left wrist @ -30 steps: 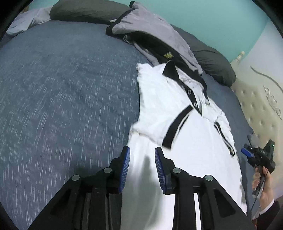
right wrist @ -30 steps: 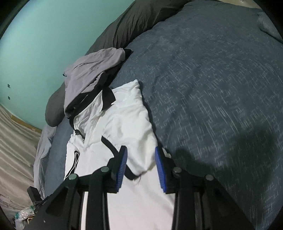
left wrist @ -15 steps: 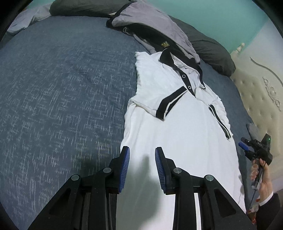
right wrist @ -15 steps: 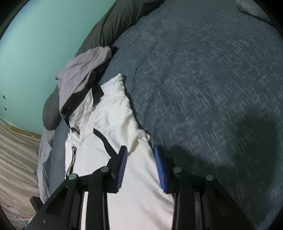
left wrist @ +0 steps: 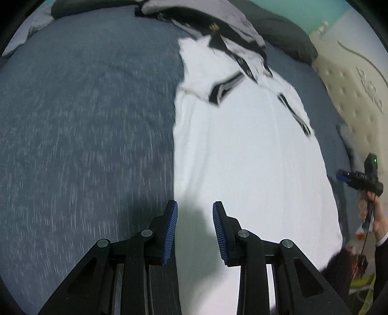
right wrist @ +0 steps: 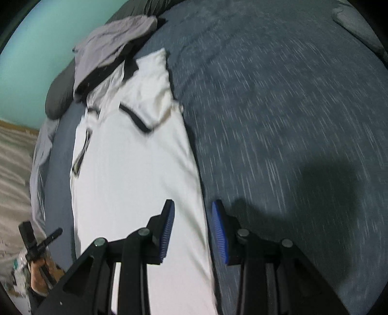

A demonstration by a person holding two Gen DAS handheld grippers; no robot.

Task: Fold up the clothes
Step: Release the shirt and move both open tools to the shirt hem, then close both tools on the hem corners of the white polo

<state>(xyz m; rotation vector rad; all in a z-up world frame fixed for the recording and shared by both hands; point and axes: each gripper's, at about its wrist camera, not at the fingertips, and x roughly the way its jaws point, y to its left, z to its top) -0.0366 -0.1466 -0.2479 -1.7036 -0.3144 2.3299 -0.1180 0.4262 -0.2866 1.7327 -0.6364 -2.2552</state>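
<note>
A white polo shirt [left wrist: 242, 150] with a black collar and black sleeve trim lies flat on the blue-grey bed cover [left wrist: 84, 121], both sleeves folded in over the chest. My left gripper [left wrist: 195, 206] hangs over the shirt's left edge near the hem, open, pads apart with nothing pinched. In the right wrist view the shirt [right wrist: 135, 169] runs up the middle. My right gripper [right wrist: 192, 206] hovers open over its right edge, half above the bed cover [right wrist: 278, 97]. Each view shows the other gripper in a hand beyond the shirt's far side: right gripper [left wrist: 342, 175], left gripper [right wrist: 54, 233].
A grey and black garment [left wrist: 218, 14] lies crumpled just past the collar, seen also as the grey garment [right wrist: 114, 38]. Dark pillows [left wrist: 286, 31] line the turquoise wall. A cream tufted headboard [left wrist: 351, 84] stands to the right. Wide bed cover lies beside the shirt.
Both grippers have drawn back along the shirt, from the sleeves toward the hem, staying open. The shirt lies as before.
</note>
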